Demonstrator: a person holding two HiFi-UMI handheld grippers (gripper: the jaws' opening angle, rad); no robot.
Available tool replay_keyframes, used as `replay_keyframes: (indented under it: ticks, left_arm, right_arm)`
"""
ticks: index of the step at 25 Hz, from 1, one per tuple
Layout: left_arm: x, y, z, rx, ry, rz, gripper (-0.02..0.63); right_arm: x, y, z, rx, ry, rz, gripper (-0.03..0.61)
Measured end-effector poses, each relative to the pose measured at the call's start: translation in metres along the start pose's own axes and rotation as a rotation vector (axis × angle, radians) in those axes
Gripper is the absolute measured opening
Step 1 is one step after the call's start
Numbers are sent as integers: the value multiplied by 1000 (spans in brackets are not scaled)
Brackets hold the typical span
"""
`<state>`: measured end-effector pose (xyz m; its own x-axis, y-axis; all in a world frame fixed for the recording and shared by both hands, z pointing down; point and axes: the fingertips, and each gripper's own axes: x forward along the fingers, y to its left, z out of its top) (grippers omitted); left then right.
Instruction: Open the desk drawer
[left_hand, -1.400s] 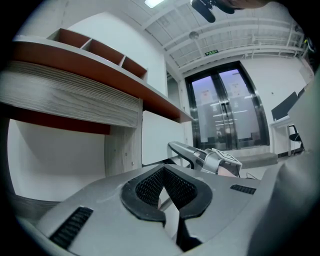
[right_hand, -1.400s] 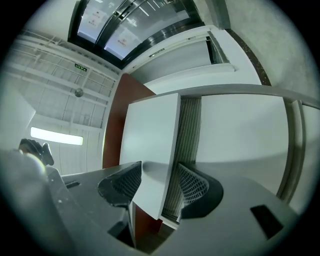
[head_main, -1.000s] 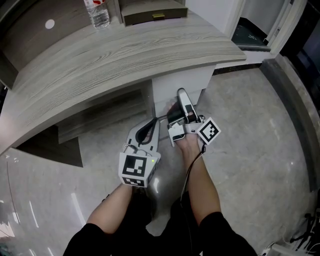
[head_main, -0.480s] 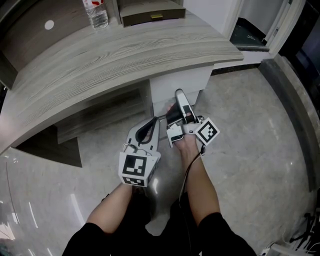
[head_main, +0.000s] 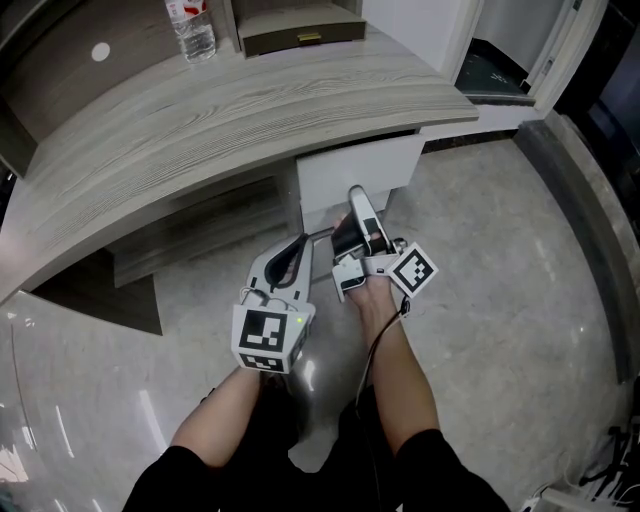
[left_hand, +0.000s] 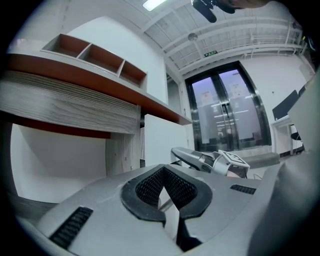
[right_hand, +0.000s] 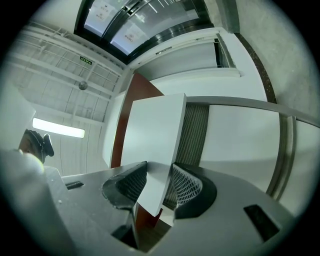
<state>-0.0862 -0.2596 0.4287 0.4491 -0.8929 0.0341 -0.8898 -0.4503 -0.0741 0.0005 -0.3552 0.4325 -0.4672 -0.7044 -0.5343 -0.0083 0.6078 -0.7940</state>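
Observation:
The desk drawer's white front sticks out a little from under the grey wood-grain desk top. My right gripper reaches up to its lower edge. In the right gripper view, the right gripper has both pads pressed on the white panel, one on each face. My left gripper hangs to the left, lower down, apart from the drawer. Seen in its own view, the left gripper is shut with nothing in it, and the right gripper shows just beyond.
A water bottle and a low brown box stand at the back of the desk. Under the desk, left of the drawer unit, is an open knee space. Glossy stone floor stretches to the right.
The drawer front has come out slightly from under the desk edge, with the right gripper on it. The left gripper has stayed where it was.

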Motion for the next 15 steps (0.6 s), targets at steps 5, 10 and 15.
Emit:
replay_keyframes:
  ticks: [5,10,15]
  left_arm:
    - [-4,-5,1,10,0,-3,5]
    - [-6,-5,3,14,-3,0,5]
    - [-8,-11,6,25,-6,-6,5]
  right_arm:
    - [-9,4,0,-11,3,-4,158]
    - [-16,11,-1,-26,9,1,158]
    - [-23,16,-1,-28,15,4,158]
